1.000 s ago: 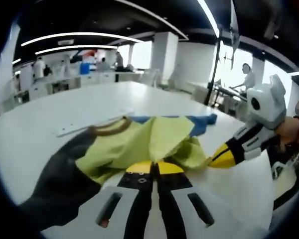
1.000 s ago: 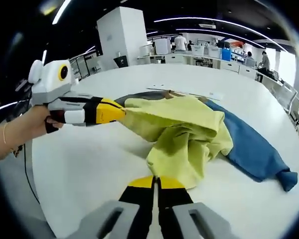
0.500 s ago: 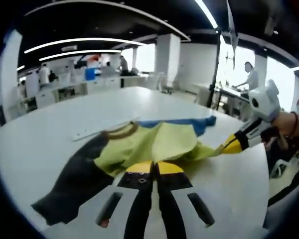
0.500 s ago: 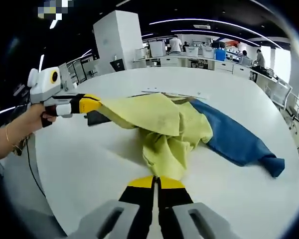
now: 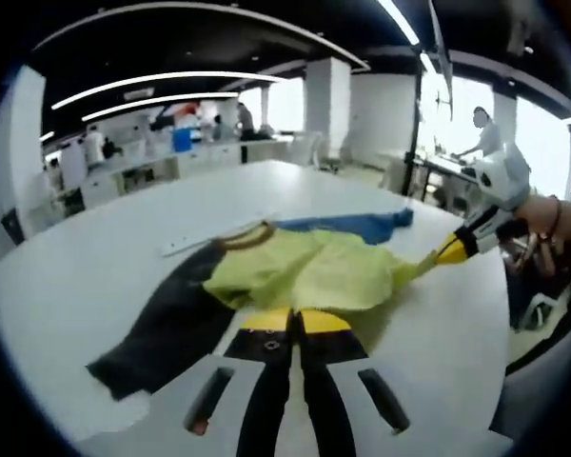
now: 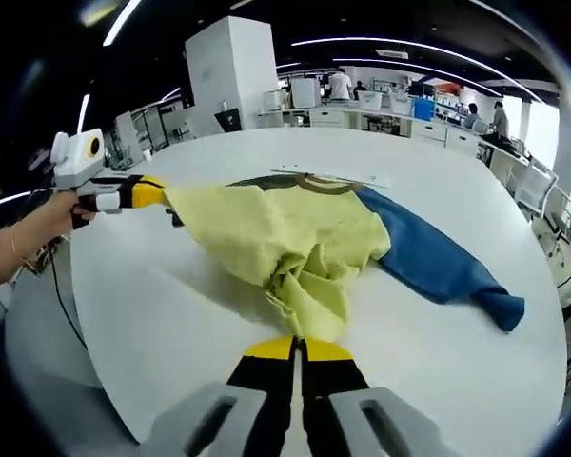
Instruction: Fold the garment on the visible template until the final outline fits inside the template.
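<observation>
Both jaws pinch the yellow, blue and black cloth garment (image 6: 305, 238), stretched nine to six o'clock; folding barely begun.

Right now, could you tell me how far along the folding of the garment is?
Early stage. Done: the garment lies on the white table, blue sleeve and dark sleeve spread outward. In hand: the left gripper and right gripper each pinch a yellow edge, holding the body stretched between them, bunched in the middle. Left: no neat fold shows; both sleeves need folding in, and I cannot make out the template outline.
</observation>
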The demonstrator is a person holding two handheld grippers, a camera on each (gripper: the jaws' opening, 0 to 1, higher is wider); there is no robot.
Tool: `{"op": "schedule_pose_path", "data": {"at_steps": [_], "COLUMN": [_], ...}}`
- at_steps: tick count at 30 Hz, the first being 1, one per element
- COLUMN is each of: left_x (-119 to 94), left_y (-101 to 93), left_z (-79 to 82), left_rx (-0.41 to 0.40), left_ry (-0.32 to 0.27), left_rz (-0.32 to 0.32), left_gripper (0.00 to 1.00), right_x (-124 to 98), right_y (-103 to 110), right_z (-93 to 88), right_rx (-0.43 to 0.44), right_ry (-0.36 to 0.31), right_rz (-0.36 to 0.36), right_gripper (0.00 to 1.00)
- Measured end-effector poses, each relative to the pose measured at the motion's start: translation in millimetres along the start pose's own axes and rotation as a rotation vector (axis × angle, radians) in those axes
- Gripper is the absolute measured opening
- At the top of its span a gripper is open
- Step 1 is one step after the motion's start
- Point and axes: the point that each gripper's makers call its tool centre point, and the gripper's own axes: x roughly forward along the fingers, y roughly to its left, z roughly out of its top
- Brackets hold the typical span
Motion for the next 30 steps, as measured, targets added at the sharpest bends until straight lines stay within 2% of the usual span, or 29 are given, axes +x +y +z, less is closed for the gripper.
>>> {"op": "schedule_pose_path", "data": {"at_steps": [6,10,15,23,30], "left_x": [-21,-30,-42,-56,-70], "left_y": [-6.2,-8.4,-6.0,-9.4,-18.1], "left_z": [-11.4,-16.5,-26.8,-40.3,-48.7], "left_rx": [0.035,-0.013,-0.037,-0.002,-0.016], "left_ry": [0.027,0.015,0.028,0.074,0.084], "left_rz": [0.007,0.002,0.019,0.022,0.009], "left_gripper": [0.00,0.00,0.00,0.00,0.00], "right_x": [-10,-16,-21,-27,-33], "right_y": [-3,-6,-7,-11,-13], "right_z": [-8.4,-13.9,-22.5,-32.1,-36.4], "right_rx": [-0.016,-0.011,-0.003,0.006,0.013], "right_ry": [0.001,0.004,0.015,0.027,0.018], "right_rz": [-0.002,-0.008,-0.013,-0.010,0.008], "right_gripper": [0.00,0.00,0.00,0.00,0.00]}}
